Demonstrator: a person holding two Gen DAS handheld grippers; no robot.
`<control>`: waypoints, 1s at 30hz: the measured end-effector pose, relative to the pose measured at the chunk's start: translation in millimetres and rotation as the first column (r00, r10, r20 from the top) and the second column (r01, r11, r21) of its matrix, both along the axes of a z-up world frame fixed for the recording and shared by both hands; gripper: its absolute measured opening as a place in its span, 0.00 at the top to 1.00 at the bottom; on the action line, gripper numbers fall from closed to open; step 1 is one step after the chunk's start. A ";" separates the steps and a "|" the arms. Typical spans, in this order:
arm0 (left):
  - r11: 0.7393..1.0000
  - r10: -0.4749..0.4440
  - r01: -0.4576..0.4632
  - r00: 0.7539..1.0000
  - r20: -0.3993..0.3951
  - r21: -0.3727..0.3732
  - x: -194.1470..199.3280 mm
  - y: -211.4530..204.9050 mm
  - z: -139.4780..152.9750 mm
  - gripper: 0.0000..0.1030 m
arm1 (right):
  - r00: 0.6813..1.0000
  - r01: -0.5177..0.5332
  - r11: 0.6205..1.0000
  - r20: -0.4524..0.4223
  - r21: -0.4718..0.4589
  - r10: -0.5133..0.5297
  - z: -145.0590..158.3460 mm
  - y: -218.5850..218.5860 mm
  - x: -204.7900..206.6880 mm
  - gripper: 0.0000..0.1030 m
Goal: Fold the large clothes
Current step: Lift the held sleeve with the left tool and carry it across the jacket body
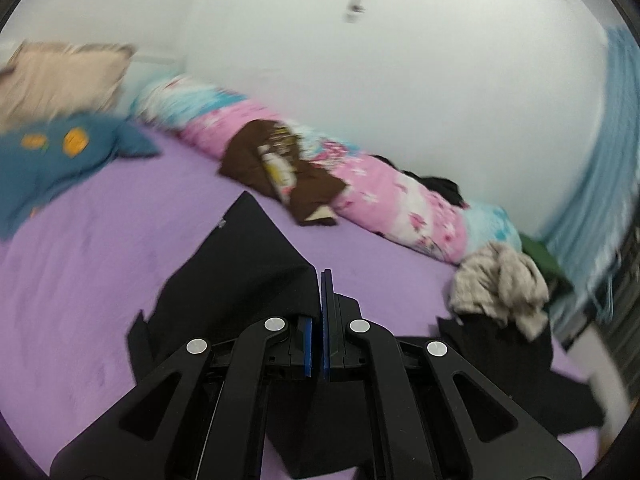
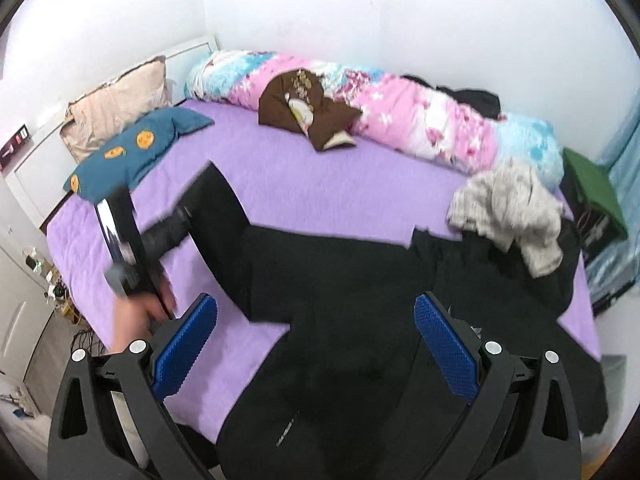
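Note:
A large black garment (image 2: pixel 340 292) lies spread across the purple bed (image 2: pixel 320 184). My left gripper (image 1: pixel 318 296) is shut on a fold of the black garment (image 1: pixel 248 272) and lifts that part off the bed. In the right wrist view the left gripper (image 2: pixel 180 216) shows at the left, held by a hand, with the cloth's end in it. My right gripper (image 2: pixel 316 320) is open and empty, hovering above the middle of the garment with its blue pads (image 2: pixel 184 344) wide apart.
A rolled pink and blue floral quilt (image 2: pixel 400 116) lies along the far wall with a brown garment (image 2: pixel 316 120) on it. A blue pillow (image 2: pixel 136 152) and a beige pillow (image 2: pixel 116 108) lie at the left. A crumpled beige cloth (image 2: pixel 512 208) sits at the right.

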State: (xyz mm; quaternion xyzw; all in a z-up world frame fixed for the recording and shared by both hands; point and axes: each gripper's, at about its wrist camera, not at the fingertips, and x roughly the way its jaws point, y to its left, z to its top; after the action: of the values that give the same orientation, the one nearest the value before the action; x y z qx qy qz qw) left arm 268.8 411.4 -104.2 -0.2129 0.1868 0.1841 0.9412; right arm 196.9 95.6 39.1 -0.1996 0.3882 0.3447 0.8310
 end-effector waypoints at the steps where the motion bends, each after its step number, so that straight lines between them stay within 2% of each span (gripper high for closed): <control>1: 1.000 -0.016 0.016 1.000 -0.004 0.024 5.8 -11.0 3.0 0.98 | 1.000 -0.009 1.000 0.009 -0.007 0.009 7.4 7.7 1.8 0.05; 5: 0.989 -0.091 0.094 0.995 -0.025 0.114 24.0 -60.5 9.7 0.98 | 0.997 -0.064 0.996 0.040 -0.064 0.067 34.2 41.7 2.6 0.05; 8: 0.970 -0.158 0.165 0.986 -0.050 0.179 36.3 -102.7 10.4 0.98 | 0.989 -0.113 0.978 0.072 -0.173 0.127 43.0 71.9 2.4 0.05; 12: 0.928 -0.233 0.253 0.967 -0.103 0.274 50.8 -159.3 4.2 0.98 | 0.985 -0.143 0.941 0.044 -0.308 0.164 39.0 104.2 10.6 0.05; 15: 0.898 -0.271 0.302 0.953 -0.137 0.321 56.6 -187.8 -5.7 0.98 | 0.987 -0.152 0.911 -0.017 -0.382 0.158 25.4 127.8 20.1 0.05; 17: 0.882 -0.293 0.331 0.943 -0.159 0.336 60.7 -201.7 -13.7 0.98 | 0.984 -0.179 0.879 -0.065 -0.441 0.168 6.3 144.4 26.5 0.05; 21: 0.874 -0.312 0.356 0.933 -0.180 0.331 63.4 -220.0 -22.5 0.98 | 0.981 -0.185 0.790 -0.151 -0.584 0.118 -47.5 171.7 44.6 0.05; 22: 0.869 -0.317 0.364 0.930 -0.187 0.334 64.4 -223.7 -24.1 0.98 | 0.974 -0.203 0.752 -0.205 -0.628 0.091 -68.1 182.5 51.3 0.05; 23: 0.865 -0.319 0.368 0.928 -0.192 0.341 64.5 -226.9 -25.6 0.98 | 0.970 -0.215 0.733 -0.230 -0.645 0.082 -78.0 189.5 54.9 0.06; 26: 0.859 -0.327 0.383 0.921 -0.211 0.341 67.0 -236.2 -30.5 0.98 | 0.974 -0.194 0.651 -0.221 -0.734 0.040 -114.6 212.9 70.9 0.06; 30: 0.841 -0.338 0.401 0.914 -0.227 0.364 66.9 -249.2 -34.5 0.98 | 0.985 -0.124 0.508 -0.169 -0.852 -0.043 -161.1 225.7 93.5 0.06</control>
State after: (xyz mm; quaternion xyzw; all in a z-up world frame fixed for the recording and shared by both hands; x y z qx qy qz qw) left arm 335.7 162.3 -138.7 0.0403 0.2544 0.0491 0.9650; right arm 290.4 321.3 -121.9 -0.5643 0.5717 0.1420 0.5785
